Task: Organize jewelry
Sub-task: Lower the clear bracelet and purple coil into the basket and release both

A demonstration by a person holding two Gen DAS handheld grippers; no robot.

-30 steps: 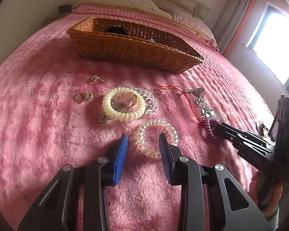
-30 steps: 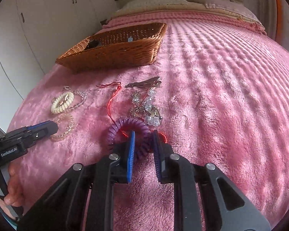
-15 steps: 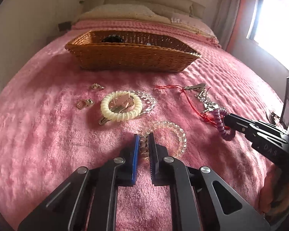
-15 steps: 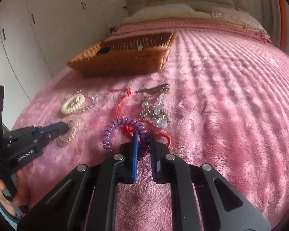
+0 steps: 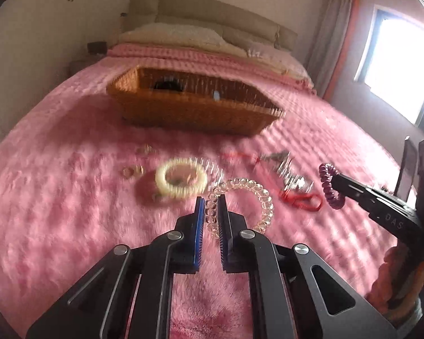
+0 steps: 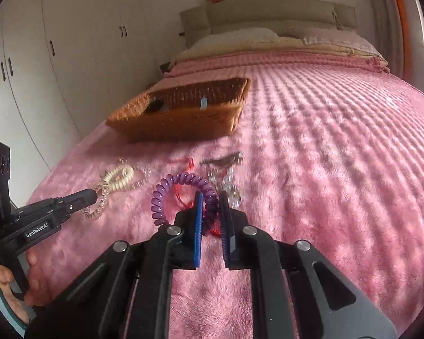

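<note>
Left gripper (image 5: 211, 212) clamps my clear coil bracelet (image 5: 241, 204); right gripper (image 6: 211, 207) clamps the purple coil bracelet (image 6: 183, 197), both lifted off the pink bedspread (image 6: 339, 155). Wicker basket (image 6: 183, 113) holds little; cream coil (image 5: 181, 179), red cord (image 5: 301, 200), clips remain mid-bed.

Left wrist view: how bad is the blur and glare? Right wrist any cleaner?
Left wrist: motion blur smears the wicker basket and the cream coil band; the held clear coil band stays fairly sharp, and the window is blown out. Right wrist: milder blur on the loose pieces, purple coil band crisp, no glare. Both show fisheye curvature and dark corners.
</note>
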